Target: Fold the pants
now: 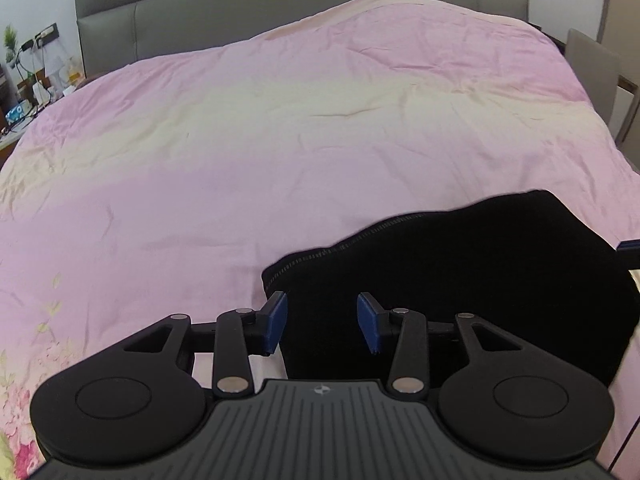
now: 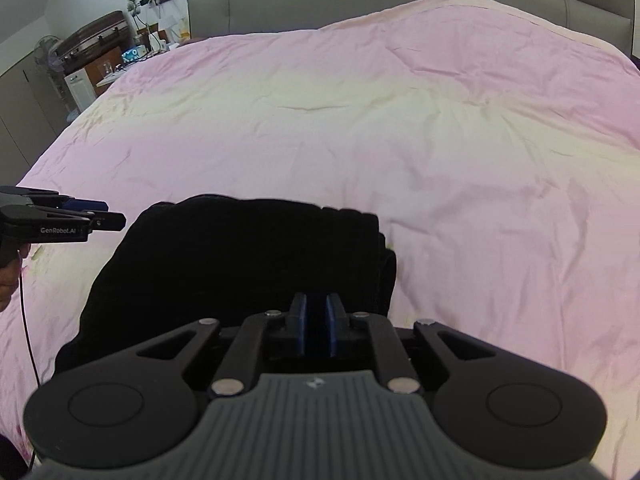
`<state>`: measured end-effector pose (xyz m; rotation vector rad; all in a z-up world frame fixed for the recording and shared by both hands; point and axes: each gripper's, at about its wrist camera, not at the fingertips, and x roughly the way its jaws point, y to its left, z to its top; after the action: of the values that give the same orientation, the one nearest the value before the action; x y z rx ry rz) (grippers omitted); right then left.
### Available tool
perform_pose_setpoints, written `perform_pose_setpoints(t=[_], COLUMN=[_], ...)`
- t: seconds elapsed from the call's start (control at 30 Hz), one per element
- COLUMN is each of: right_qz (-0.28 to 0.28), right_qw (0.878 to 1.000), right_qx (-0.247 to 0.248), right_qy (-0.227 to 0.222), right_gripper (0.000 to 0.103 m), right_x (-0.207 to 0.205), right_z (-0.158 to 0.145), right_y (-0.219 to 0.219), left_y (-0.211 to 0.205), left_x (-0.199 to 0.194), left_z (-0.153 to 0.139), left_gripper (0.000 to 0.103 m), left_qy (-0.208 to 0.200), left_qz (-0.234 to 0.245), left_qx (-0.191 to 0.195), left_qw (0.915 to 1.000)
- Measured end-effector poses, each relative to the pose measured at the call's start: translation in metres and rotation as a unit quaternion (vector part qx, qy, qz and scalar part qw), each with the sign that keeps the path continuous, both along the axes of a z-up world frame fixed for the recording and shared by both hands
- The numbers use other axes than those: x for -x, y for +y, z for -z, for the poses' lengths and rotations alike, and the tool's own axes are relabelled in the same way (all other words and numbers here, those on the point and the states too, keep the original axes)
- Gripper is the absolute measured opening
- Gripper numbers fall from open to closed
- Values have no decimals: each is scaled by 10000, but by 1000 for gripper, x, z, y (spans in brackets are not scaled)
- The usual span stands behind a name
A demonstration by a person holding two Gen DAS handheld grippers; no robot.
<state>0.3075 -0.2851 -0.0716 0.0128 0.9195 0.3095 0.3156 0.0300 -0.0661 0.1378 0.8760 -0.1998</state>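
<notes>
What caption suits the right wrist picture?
Nearly shut right hand-held gripper above folded black fabric pants on a pink quilted bedspread.

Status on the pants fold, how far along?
Done: black pants lie in a compact bundle on the pink bedspread. In hand: nothing; left gripper open, right gripper nearly shut, seemingly empty. Left: maybe a final tidy; layers are unreadable.

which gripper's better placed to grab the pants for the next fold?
Left, probably. The left gripper is open with the black pants edge right between its fingers. The right gripper is nearly shut over the pants, so it must reopen first.
</notes>
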Motion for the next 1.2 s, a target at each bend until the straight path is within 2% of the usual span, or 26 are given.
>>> perform_pose_setpoints(t=[0.17,0.27,0.3,0.37,0.43,0.53,0.57,0.63,0.67,0.7,0.73,0.77,0.8,0.9,0.97,1.03,1.13,1.2], right_qz=[-114,-63,-19,47,177,324,375,365,323,263,165,78,21,-20,-25,34,190,189], right_qw=[9997,9998,9998,9996,9981,9944,9941,9946,9955,9966,9975,9981,9985,9993,9999,9997,9995,9995], right_qx=[-101,9,-21,-264,-535,-799,-819,-803,-760,-699,-654,-607,-529,-157,72,238,-8,-43], right_qy=[-199,-212,-178,11,251,612,607,538,472,353,191,37,-108,-331,-131,61,256,252], right_gripper=[7,7,7,7,6,0,0,0,1,3,4,5,5,16,14,8,8,7], right_x=[61,72,73,73,72,71,73,77,79,81,84,87,86,74,60,54,57,60], right_z=[11,33,41,55,64,78,79,72,65,57,46,36,27,16,29,48,64,69], right_y=[2,8,7,4,-1,-7,-8,-6,-4,-2,-1,0,1,4,7,6,-4,-8], left_y=[-3,-13,-18,-28,-41,-65,-70,-77,-77,-73,-65,-58,-52,-41,-33,-22,-12,-13], left_x=[83,119,135,159,170,166,163,152,148,145,144,145,146,154,153,153,152,150], left_z=[-9,-7,-5,3,21,53,60,69,69,66,60,55,52,55,64,73,85,86], left_gripper=[58,69,75,80,81,81,79,69,46,27,26,21,19,11,9,8,8,8], left_qy=[57,62,-7,-80,-107,-252,-331,-424,-447,-423,-356,-319,-290,-218,-3,240,468,470], left_qz=[230,398,416,445,341,75,0,-143,-210,-288,-266,-209,-116,212,186,103,5,28], left_qx=[85,36,-24,-88,-319,-901,-1041,-1236,-1303,-1303,-1158,-992,-986,-1266,-1243,-1005,-759,-759], left_qw=[9997,9992,9991,9989,9989,9956,9940,9913,9902,9902,9923,9943,9946,9915,9921,9946,9960,9960])
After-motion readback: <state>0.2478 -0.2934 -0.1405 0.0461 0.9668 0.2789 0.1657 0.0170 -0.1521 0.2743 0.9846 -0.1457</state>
